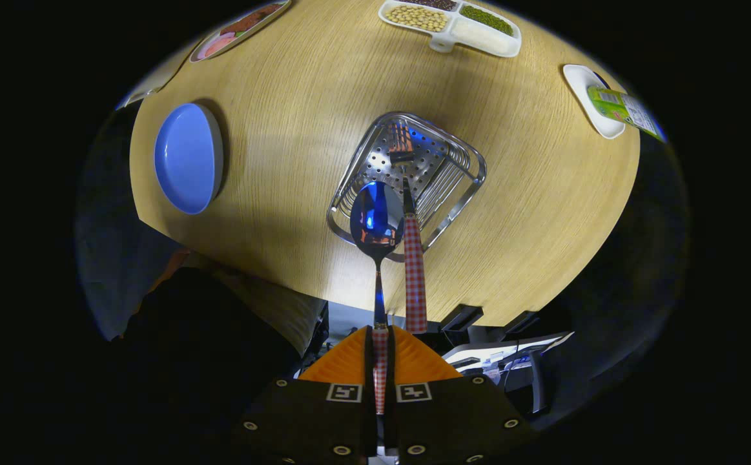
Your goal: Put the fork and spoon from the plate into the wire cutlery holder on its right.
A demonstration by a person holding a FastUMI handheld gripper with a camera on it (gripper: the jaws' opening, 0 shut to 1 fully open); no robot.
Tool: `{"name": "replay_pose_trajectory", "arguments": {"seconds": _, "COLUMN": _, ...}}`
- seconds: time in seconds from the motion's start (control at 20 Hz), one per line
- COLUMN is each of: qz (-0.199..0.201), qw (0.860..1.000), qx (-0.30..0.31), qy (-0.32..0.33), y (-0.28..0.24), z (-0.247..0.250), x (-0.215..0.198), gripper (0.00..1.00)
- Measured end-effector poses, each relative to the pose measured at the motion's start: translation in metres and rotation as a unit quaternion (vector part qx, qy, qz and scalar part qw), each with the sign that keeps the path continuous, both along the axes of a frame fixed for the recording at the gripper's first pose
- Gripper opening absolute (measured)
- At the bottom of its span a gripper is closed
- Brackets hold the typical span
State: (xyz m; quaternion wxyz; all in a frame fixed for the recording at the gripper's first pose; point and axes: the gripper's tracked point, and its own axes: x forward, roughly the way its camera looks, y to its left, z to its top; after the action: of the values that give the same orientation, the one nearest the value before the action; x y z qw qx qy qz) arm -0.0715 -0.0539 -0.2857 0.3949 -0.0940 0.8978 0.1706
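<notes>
Spoon [376, 219] is the thing to watch now. The gripper [380, 361] has its two orange fingers [343, 363] closed tight on the spoon's checked handle, bowl pointing down over the near rim of the holder [462, 169]. The fork [414, 271] already stands in the holder, tines on the perforated floor, its checked handle leaning out toward the gripper and running just beside the spoon. The blue plate [188, 158] sits bare, well off to the left on the table [285, 116].

My worry is the rim. The bowl looks to hang right above the near wire, or only a little inside it, so a straight drop could land it on the edge and send the spoon sliding out onto the table. The fork's handle is the second hazard: it is so close that the spoon or a finger could knock it, tipping the fork out or shifting the light holder. The grip is far back on the handle, too, so the bowl may swing when released.
</notes>
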Motion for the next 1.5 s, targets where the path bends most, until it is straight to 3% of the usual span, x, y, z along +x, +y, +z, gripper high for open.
{"name": "replay_pose_trajectory", "arguments": {"seconds": 0.5, "qz": -0.031, "qw": 0.999, "qx": 0.017, "qy": -0.004, "y": 0.016, "z": -0.006, "x": 0.029, "gripper": 0.15}}
{"name": "replay_pose_trajectory", "arguments": {"seconds": 0.7, "qz": -0.078, "qw": 0.994, "qx": 0.051, "qy": -0.062, "y": 0.015, "z": 0.003, "x": 0.030, "gripper": 0.17}}
{"name": "replay_pose_trajectory", "arguments": {"seconds": 0.95, "qz": -0.138, "qw": 0.973, "qx": 0.080, "qy": -0.169, "y": 0.021, "z": 0.026, "x": 0.046, "gripper": 0.37}}
{"name": "replay_pose_trajectory", "arguments": {"seconds": 1.15, "qz": -0.219, "qw": 0.932, "qx": 0.103, "qy": -0.270, "y": 0.036, "z": 0.047, "x": 0.055, "gripper": 0.41}}
{"name": "replay_pose_trajectory", "arguments": {"seconds": 1.3, "qz": -0.284, "qw": 0.880, "qx": 0.137, "qy": -0.355, "y": 0.052, "z": 0.060, "x": 0.070, "gripper": 0.47}}
{"name": "replay_pose_trajectory", "arguments": {"seconds": 1.4, "qz": -0.307, "qw": 0.843, "qx": 0.138, "qy": -0.419, "y": 0.050, "z": 0.070, "x": 0.080, "gripper": 0.50}}
{"name": "replay_pose_trajectory", "arguments": {"seconds": 1.5, "qz": -0.329, "qw": 0.798, "qx": 0.141, "qy": -0.485, "y": 0.047, "z": 0.082, "x": 0.094, "gripper": 0.55}}
